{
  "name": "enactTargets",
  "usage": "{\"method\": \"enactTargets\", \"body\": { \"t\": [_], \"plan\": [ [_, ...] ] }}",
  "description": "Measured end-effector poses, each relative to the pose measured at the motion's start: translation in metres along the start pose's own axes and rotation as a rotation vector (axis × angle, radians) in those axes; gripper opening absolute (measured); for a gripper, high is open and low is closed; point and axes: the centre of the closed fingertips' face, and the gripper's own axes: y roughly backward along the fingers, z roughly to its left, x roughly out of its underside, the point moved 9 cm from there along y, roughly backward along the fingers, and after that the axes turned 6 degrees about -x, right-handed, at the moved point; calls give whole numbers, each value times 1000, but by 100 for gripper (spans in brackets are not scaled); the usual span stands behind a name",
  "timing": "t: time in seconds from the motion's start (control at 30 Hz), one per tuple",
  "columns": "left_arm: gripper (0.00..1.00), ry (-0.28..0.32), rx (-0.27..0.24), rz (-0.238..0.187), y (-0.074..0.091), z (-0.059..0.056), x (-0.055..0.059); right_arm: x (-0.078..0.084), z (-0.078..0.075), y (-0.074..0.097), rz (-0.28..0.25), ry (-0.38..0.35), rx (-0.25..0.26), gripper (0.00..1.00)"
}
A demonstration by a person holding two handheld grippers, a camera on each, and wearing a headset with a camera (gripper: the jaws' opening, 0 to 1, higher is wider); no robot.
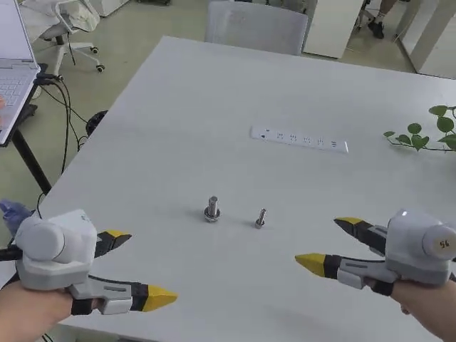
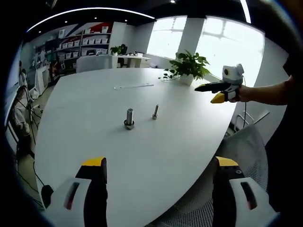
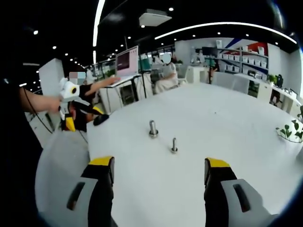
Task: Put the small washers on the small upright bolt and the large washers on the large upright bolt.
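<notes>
- Large bolt (image 1: 212, 209): upright mid-surface (image 1: 214, 107), small bolt (image 1: 261, 218) just beside it.
- Left gripper (image 1: 146, 265), right gripper (image 1: 322, 241): jaws apart, empty.
- You match any washer to its bolt first, then lower it straight down the shank.

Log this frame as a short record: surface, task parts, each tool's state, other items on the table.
surface: white table
large bolt: upright near the table's middle, left of the small one in the head view
small bolt: upright, beside the large one, not touching it
bolt bases: wider than the shafts; bolt heads or washers, cannot tell
left tool: open, empty, near the table's front edge
right tool: open, empty, clear of both bolts
other: power strip beyond the bolts; plant at the right
</notes>
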Motion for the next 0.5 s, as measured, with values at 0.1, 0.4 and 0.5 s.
{"method": "enactTargets", "body": {
  "t": [0.1,0.4,0.5],
  "plan": [
    [92,4,-1,13,-2,0,4,13,7,4,4,-34,7,80],
    [92,-2,-2,5,1,-4,6,44,29,9,34,-38,12,86],
    [94,-7,-5,10,2,-4,9,44,29,9,15,-43,18,90]
  ]
}}
